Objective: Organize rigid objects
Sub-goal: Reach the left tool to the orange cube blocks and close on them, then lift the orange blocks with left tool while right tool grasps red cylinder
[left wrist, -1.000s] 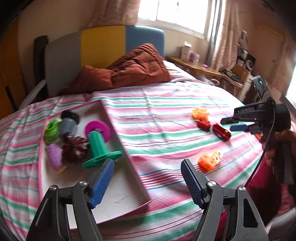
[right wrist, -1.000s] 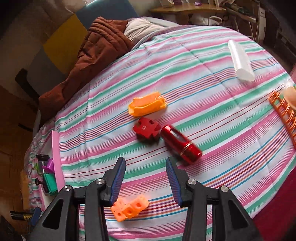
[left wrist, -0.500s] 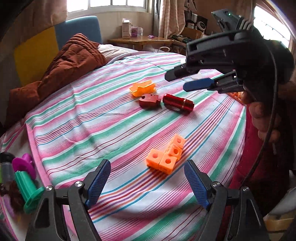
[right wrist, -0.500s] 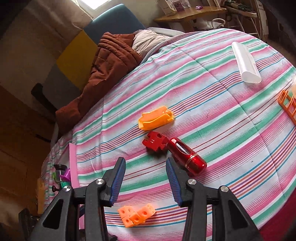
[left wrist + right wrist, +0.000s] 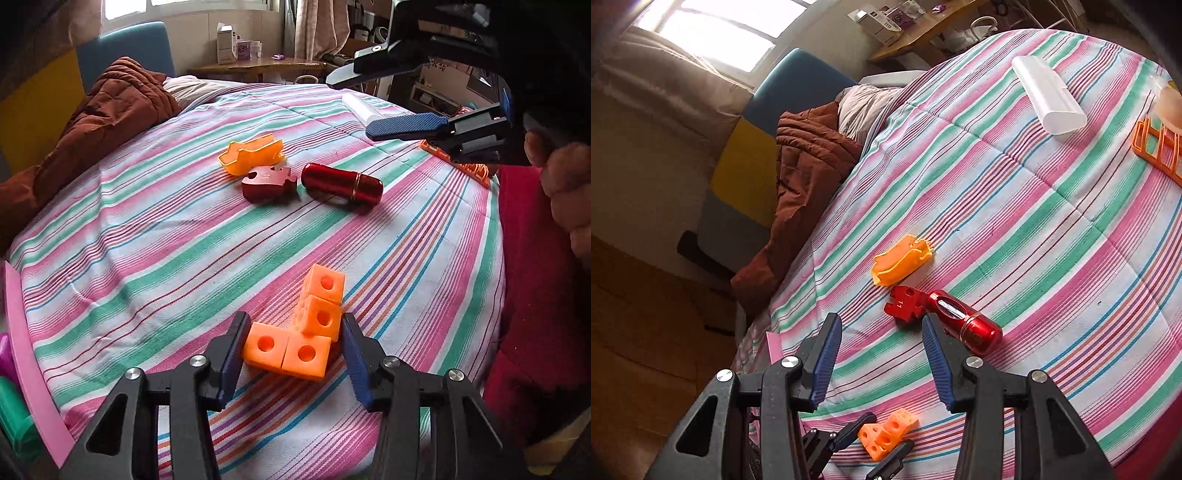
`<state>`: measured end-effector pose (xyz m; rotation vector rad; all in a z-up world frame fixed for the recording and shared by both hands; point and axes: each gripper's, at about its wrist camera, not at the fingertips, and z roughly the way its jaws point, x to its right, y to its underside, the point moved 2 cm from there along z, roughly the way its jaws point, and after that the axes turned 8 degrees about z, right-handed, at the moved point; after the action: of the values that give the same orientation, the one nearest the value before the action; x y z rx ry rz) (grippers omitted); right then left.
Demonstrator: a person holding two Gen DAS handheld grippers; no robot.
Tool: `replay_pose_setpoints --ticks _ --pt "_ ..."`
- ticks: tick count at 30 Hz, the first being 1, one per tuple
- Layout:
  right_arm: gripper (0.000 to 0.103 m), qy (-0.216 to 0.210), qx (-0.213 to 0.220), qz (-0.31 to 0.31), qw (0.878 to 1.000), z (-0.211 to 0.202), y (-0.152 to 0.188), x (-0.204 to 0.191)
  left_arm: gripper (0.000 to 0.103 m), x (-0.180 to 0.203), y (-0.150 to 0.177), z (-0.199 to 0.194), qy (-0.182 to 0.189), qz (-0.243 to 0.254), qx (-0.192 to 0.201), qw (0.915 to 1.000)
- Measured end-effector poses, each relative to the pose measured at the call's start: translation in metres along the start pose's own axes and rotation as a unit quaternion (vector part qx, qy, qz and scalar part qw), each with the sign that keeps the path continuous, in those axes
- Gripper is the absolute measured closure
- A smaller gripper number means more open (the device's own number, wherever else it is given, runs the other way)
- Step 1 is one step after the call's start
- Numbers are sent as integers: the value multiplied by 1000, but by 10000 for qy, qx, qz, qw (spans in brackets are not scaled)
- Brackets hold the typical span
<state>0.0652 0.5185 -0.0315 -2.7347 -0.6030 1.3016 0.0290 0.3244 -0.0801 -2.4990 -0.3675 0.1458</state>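
Observation:
An L-shaped piece of joined orange cubes lies on the striped bedspread near the front edge. My left gripper straddles it, jaws closing, with both blue pads touching its sides; the right wrist view shows the same grip on the orange cubes. Farther back lie a red puzzle-shaped piece, a red metallic cylinder and an orange boat-shaped mould. My right gripper hovers open above the bed, just short of the red puzzle piece, with nothing between its fingers.
A pink tray's rim shows at the left edge, with green and purple toys beside it. A white tube and an orange rack lie at the far right. A brown quilt is heaped by the headboard.
My left gripper swung from the tray to the orange cubes, dropped onto them and narrowed around them. The right gripper drifted a little and rolled, keeping its opening.

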Motion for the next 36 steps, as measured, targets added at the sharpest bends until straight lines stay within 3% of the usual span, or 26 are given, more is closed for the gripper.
replay_pose_setpoints --ticks 4,9,16,20,24,25,27,28,32,36 --pt "58 107 -6 106 9999 2 -2 4 54 -6 15 -12 -118 -359 60 9993" --pt "57 756 -50 128 9970 11 -1 7 53 -4 35 -26 -411 -649 120 9970" --pt "57 1253 28 -337 9915 15 0 -2 54 -4 54 -44 -462 -893 156 9948" --pt "57 2066 -326 -1019 9726 40 -1 -12 54 -4 63 -48 -483 -936 149 9943" --pt "58 2887 -464 -1678 9415 65 1 -12 54 -3 63 -47 -570 -911 112 9942" --pt "58 2906 -600 -1749 9388 72 3 -9 53 -3 64 -46 -583 -898 121 9942" --pt "71 3001 -800 -1712 9350 83 6 -1 53 -2 65 -46 -578 -889 156 9942" --pt "77 3093 -670 -1851 9304 84 7 -3 53 -3 65 -47 -572 -921 166 9940" --pt "77 3289 -618 -2264 9147 91 15 -5 53 -1 66 -46 -602 -951 212 9934" --pt "76 3271 -653 -2213 9164 91 16 0 54 -3 66 -50 -595 -1138 208 9915"
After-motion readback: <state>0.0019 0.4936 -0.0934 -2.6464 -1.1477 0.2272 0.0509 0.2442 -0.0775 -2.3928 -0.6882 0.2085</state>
